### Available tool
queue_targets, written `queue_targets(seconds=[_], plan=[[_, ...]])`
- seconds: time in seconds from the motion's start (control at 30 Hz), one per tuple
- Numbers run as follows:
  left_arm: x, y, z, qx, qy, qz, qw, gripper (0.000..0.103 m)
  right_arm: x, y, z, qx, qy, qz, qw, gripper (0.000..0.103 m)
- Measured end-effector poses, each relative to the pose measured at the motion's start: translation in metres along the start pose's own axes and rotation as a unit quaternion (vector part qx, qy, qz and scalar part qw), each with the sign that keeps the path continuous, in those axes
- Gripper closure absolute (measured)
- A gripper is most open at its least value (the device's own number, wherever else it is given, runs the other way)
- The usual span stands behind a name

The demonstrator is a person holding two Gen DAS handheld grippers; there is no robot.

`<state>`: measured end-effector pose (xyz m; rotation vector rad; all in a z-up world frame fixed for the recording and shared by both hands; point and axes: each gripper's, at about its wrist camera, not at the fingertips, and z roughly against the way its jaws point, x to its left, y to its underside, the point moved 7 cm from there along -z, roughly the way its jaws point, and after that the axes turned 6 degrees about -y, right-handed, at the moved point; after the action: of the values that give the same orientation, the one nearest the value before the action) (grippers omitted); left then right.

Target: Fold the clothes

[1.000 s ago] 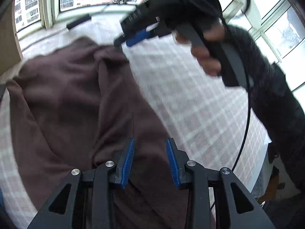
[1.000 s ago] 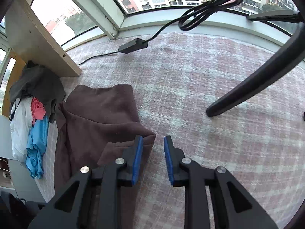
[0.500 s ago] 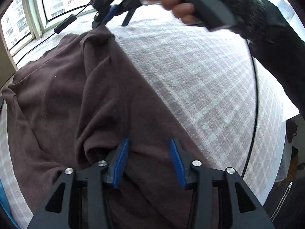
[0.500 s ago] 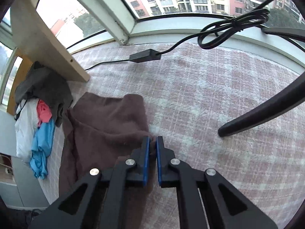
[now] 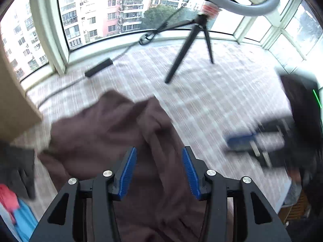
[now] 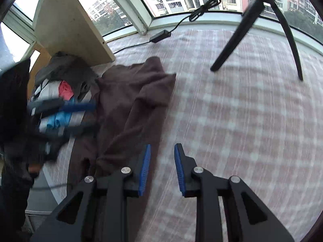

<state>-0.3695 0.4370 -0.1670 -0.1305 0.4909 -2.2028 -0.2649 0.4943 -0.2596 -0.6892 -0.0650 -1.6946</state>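
Right view alone: clothes pile (image 6: 60,84) beside brown garment (image 6: 129,92).

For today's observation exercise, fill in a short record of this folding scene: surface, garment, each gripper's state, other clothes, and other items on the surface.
surface: pink-and-white checked cloth
garment: brown garment, lying rumpled on the cloth, partly doubled over
left gripper: open, above the brown garment, holding nothing
right gripper: open, empty, beside the garment's edge
other clothes: pile of grey, pink and blue pieces by the wooden board
other items: black tripod, power adapter with cable
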Motion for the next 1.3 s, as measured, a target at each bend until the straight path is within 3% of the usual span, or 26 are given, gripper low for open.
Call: queue_targets(seconds=[0.13, 0.3, 0.47, 0.6, 0.77, 0.97, 1.13, 1.23, 1.3], plan=[[0.002, -0.033, -0.039, 0.033, -0.014, -0.015, 0.9993, 0.057, 0.017, 0.062, 0.006, 0.020, -0.023, -0.019, 0.999, 0.078], [-0.003, -0.045, -0.083, 0.067, -0.038, -0.038, 0.9963, 0.057, 0.025, 0.132, 0.048, -0.005, -0.011, -0.049, 0.999, 0.078], [-0.002, -0.044, -0.095, 0.077, -0.047, -0.053, 0.9946, 0.057, 0.036, 0.230, 0.082, -0.014, 0.029, -0.115, 0.993, 0.078], [-0.010, -0.036, -0.097, 0.082, -0.052, -0.080, 0.9920, 0.057, 0.064, 0.311, 0.073, -0.008, 0.055, -0.170, 0.984, 0.078], [-0.010, -0.031, -0.088, 0.079, -0.040, -0.078, 0.9931, 0.056, 0.097, 0.370, 0.054, -0.016, 0.031, -0.232, 0.972, 0.079], [-0.014, -0.029, -0.075, 0.074, -0.031, -0.076, 0.9938, 0.056, 0.112, 0.373, 0.031, -0.030, 0.028, -0.209, 0.977, 0.078], [-0.013, -0.031, -0.056, 0.063, -0.013, -0.082, 0.9945, 0.056, 0.104, 0.362, 0.015, -0.011, 0.061, -0.181, 0.982, 0.078], [-0.009, -0.034, -0.056, 0.068, -0.011, -0.084, 0.9941, 0.054, 0.101, 0.353, 0.005, -0.004, 0.057, -0.171, 0.984, 0.065], [-0.006, -0.036, -0.056, 0.071, -0.010, -0.085, 0.9938, 0.054, 0.101, 0.349, 0.000, 0.002, 0.062, -0.160, 0.985, 0.063]])
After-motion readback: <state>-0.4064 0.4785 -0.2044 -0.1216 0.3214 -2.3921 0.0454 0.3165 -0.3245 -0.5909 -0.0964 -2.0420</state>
